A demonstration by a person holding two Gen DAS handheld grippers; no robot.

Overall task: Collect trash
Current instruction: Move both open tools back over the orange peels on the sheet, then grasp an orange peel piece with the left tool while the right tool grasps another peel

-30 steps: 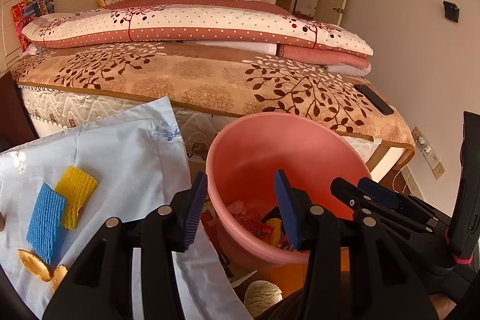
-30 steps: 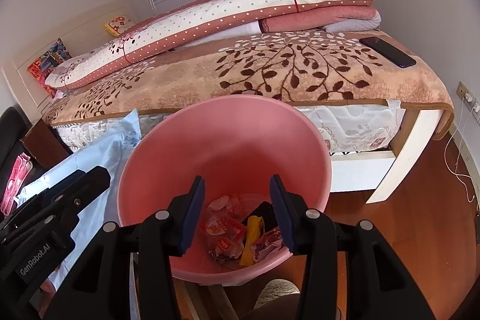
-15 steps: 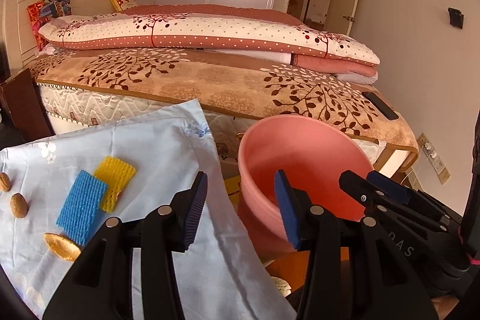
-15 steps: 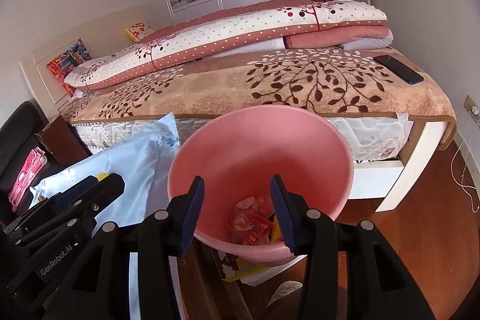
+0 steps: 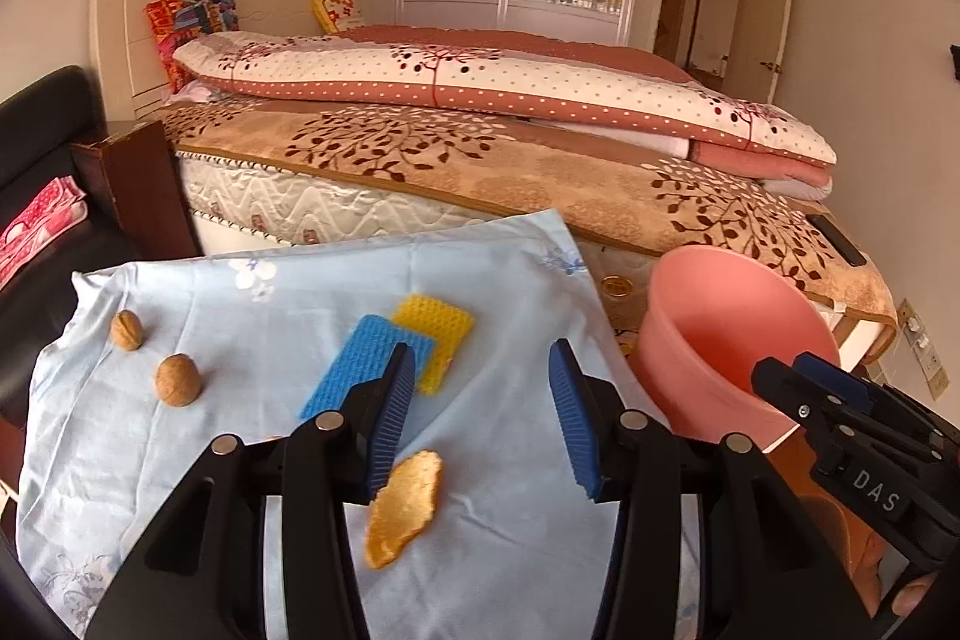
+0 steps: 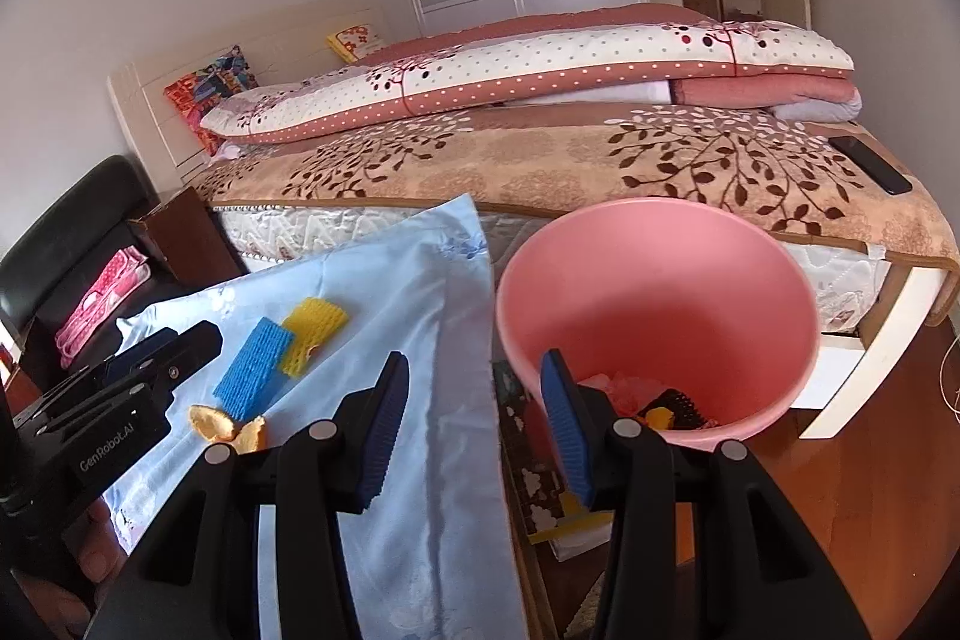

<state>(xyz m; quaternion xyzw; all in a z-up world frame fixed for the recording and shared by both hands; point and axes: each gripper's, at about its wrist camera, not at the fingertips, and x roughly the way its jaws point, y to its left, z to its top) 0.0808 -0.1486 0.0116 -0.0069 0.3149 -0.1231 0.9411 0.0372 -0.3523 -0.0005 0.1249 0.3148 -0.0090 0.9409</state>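
- Both of your grippers have swung away from the pink bucket point(image 6: 660, 292) toward the cloth-covered table; a second ago the bucket filled both views, and now it sits at the right edge of the left wrist view.
- Your widest backdrop is the bed point(image 5: 480, 172), with a brown leaf-patterned blanket and a folded dotted quilt point(image 5: 492, 82) on top.
- Your work surface is the light blue cloth point(image 5: 210, 430), spread over the table just beside the bucket.
- That bucket stands to the right of the cloth, with wrappers point(image 6: 630, 391) lying at its bottom.
- Your left gripper point(image 5: 483, 412) hangs over the cloth with its jaws apart and nothing between them.
- Your right gripper point(image 6: 474, 424) hangs over the cloth's right edge and the bucket's near rim, jaws likewise apart and empty.
- Trash left on the cloth: a blue foam sleeve point(image 5: 360, 376) touching a yellow foam sleeve point(image 5: 438, 334), both just ahead of your left gripper's left finger.
- An orange peel point(image 5: 405, 499) lies below the left gripper's opening, near its left finger.
- Two walnuts point(image 5: 177, 379) rest well to the left, slightly apart from each other.
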